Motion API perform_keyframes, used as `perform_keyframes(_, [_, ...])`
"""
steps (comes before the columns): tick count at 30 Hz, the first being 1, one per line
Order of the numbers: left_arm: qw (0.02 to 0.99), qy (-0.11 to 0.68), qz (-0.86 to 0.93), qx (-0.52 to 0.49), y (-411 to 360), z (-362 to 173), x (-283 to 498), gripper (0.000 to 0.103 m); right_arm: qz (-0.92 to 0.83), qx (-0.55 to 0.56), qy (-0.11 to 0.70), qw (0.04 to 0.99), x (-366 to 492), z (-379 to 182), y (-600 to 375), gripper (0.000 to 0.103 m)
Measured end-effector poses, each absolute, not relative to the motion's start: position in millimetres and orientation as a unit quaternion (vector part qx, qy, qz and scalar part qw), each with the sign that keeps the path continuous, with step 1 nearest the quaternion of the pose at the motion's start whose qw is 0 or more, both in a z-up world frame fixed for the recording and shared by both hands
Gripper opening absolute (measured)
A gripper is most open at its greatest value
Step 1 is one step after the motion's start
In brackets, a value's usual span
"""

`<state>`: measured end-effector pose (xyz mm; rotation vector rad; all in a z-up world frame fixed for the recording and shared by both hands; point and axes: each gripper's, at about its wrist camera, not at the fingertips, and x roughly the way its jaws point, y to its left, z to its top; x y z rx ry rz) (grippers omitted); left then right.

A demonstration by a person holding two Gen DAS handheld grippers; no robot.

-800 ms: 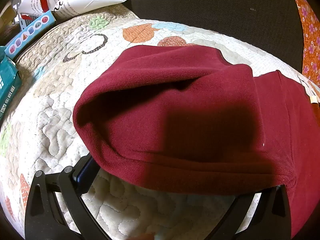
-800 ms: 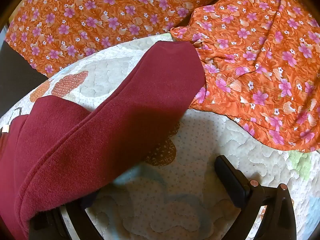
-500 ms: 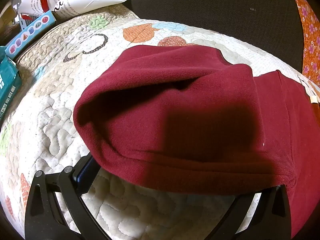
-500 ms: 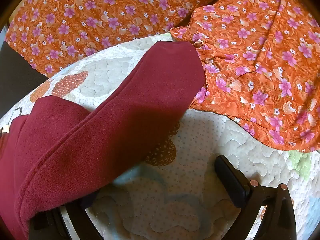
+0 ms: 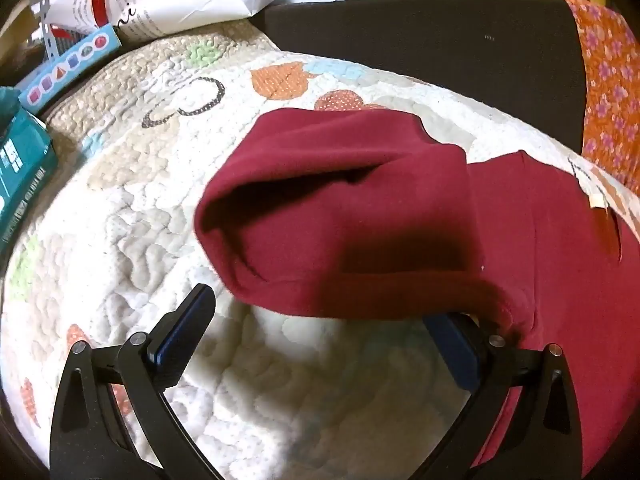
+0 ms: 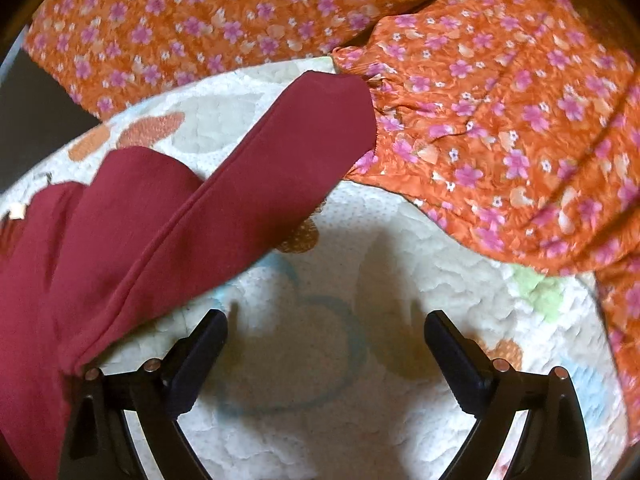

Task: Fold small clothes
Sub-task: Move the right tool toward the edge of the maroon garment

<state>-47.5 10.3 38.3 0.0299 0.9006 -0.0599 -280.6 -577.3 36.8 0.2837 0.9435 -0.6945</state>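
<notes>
Lying beyond both spread, empty fingers (image 5: pixel 182 332), maroon garment (image 5: pixel 360 216) on quilt (image 5: pixel 132 216).

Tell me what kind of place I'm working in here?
Probably a lived-in room at home: the maroon garment lies on a patchwork quilt, an orange floral cloth is heaped beside it, with boxes at the edge.

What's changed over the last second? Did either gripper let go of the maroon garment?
Both backed off. The left gripper and right gripper, earlier tucked under the maroon garment, now sit clear of its edge with jaws wide open and empty; the hem has settled onto the quilt. The sleeve remains stretched toward the orange floral fabric, which has not moved.
</notes>
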Motion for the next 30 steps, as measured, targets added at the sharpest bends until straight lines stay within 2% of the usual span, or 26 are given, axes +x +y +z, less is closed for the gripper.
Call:
perform_keyframes(3, [0.898, 0.439, -0.029, 0.011, 17, 42, -56, 0.102, -0.322, 0.123, 0.462, 0.817, -271, 27, -576, 0.097])
perform_keyframes(8, [0.886, 0.462, 0.011, 0.021, 31, 28, -58, 0.102, -0.323, 0.105, 0.44, 0.831, -262, 21, -580, 0.097])
perform_keyframes(13, [0.879, 0.476, 0.024, 0.006, 40, 19, -59, 0.102, -0.317, 0.13, 0.426, 0.837, -265, 16, -588, 0.102])
perform_keyframes(19, [0.881, 0.473, 0.009, -0.013, 44, 34, -65, 0.102, -0.318, 0.139, 0.425, 0.836, -264, 15, -587, 0.102])
perform_keyframes(25, [0.899, 0.436, 0.014, -0.031, 52, 65, -86, 0.102, -0.317, 0.156, 0.445, 0.823, -266, 18, -586, 0.102])
perform_keyframes(30, [0.901, 0.433, 0.016, -0.017, 48, 72, -83, 0.102, -0.321, 0.15, 0.463, 0.812, -274, 31, -572, 0.092])
